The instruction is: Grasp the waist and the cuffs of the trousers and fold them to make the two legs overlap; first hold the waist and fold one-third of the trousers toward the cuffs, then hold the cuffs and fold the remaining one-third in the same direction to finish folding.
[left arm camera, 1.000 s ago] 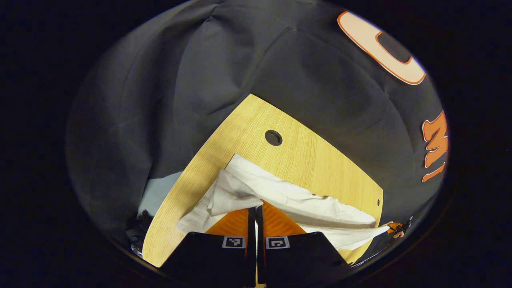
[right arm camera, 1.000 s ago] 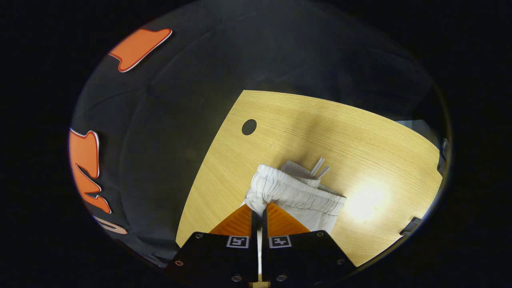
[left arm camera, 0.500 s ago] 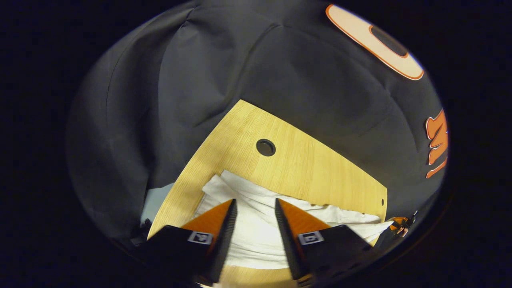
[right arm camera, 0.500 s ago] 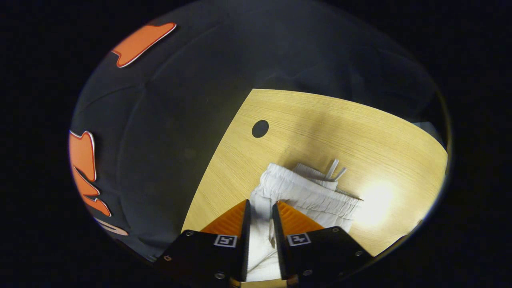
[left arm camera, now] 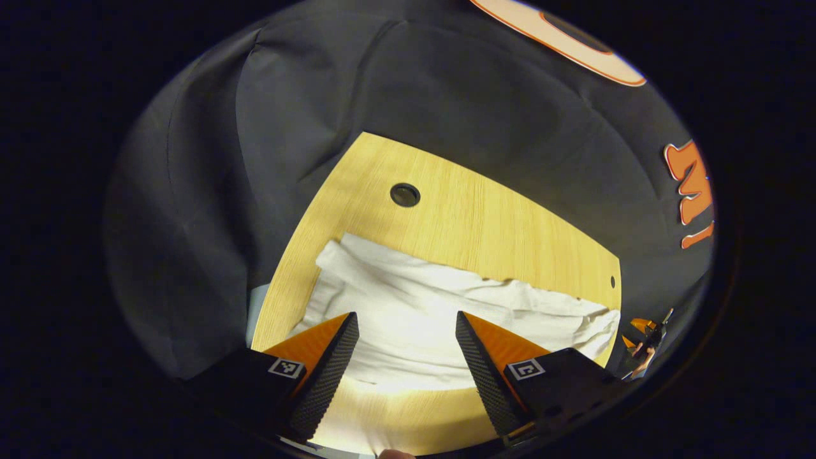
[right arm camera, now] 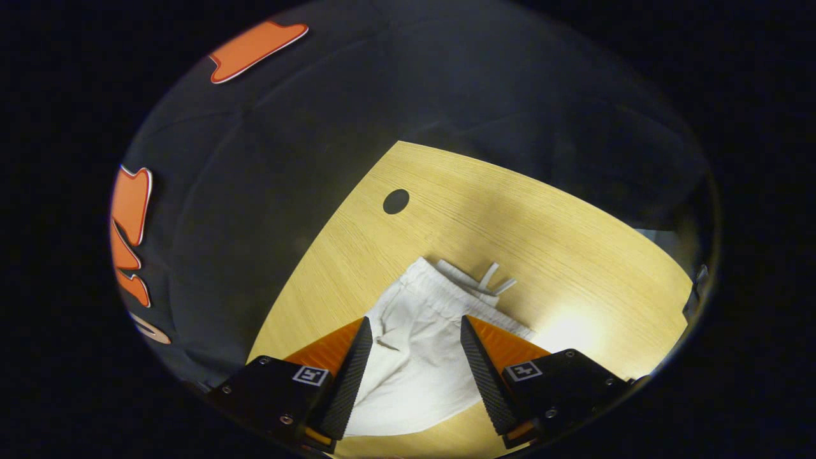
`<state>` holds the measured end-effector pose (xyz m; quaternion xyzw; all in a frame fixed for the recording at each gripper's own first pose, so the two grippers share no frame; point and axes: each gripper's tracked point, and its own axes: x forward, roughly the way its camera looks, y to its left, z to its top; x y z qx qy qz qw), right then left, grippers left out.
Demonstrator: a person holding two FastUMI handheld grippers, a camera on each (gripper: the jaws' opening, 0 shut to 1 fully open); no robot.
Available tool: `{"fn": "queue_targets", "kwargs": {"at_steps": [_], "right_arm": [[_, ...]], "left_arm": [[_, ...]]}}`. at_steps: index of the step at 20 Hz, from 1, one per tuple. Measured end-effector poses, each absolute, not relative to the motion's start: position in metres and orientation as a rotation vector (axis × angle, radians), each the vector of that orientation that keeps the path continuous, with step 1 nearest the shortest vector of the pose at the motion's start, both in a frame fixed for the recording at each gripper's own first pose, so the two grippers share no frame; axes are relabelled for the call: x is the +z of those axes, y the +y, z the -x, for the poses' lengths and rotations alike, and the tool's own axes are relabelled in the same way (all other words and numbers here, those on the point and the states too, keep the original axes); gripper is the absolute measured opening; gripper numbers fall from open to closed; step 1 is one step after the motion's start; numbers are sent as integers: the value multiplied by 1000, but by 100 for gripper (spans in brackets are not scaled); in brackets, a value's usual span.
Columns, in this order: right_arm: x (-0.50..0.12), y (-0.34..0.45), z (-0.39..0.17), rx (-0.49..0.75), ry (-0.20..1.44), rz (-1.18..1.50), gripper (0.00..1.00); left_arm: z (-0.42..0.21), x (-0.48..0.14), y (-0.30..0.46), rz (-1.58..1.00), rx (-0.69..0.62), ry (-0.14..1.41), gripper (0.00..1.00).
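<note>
Left gripper [left arm camera: 407,322]: fingers spread wide apart, nothing held between them, raised and angled downward. Right gripper [right arm camera: 413,325]: fingers likewise spread wide, nothing gripped, tilted downward. The right gripper and part of the hand holding it show far off in the left gripper view.

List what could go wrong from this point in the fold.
1. The trousers lie wrinkled, their near edge uneven, so the legs may not overlap squarely.
2. The drawstring sticks out past the waistband and could get trapped in the next fold.
3. Both the left gripper and right gripper are open; regrasping might catch only one layer.
</note>
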<state>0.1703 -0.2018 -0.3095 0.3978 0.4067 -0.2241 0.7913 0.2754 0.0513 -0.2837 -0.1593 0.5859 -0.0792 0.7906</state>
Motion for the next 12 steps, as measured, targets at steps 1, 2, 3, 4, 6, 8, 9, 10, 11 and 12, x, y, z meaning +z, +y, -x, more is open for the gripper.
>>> {"fn": "queue_targets", "kwargs": {"at_steps": [1, 2, 3, 4, 6, 8, 9, 10, 11, 12], "right_arm": [[-314, -205, -163, -490, 887, -856, 86], [-322, -208, -157, -505, 901, -857, 88], [-329, -211, -150, -516, 911, -856, 89], [-335, -216, -142, -534, 921, -847, 89], [-348, -220, -131, -534, 946, -837, 89], [-360, -222, -128, -526, 955, -841, 90], [-365, -222, -126, -519, 953, -854, 90], [-369, -220, -124, -510, 951, -878, 90], [-373, -216, -120, -497, 953, -904, 90], [-378, -214, -114, -490, 957, -920, 90]], "left_arm": [[-268, -283, 52, 302, -175, 1266, 100], [-260, -281, 51, 266, -179, 1279, 100], [-250, -280, 48, 237, -191, 1286, 100], [-245, -277, 44, 209, -205, 1280, 100], [-231, -276, 37, 145, -216, 1286, 99], [-217, -273, 26, 112, -218, 1286, 100], [-210, -269, 20, 116, -223, 1284, 100], [-204, -264, 13, 124, -226, 1279, 100], [-199, -261, 8, 133, -227, 1273, 97], [-192, -259, 3, 142, -230, 1271, 100]]}}
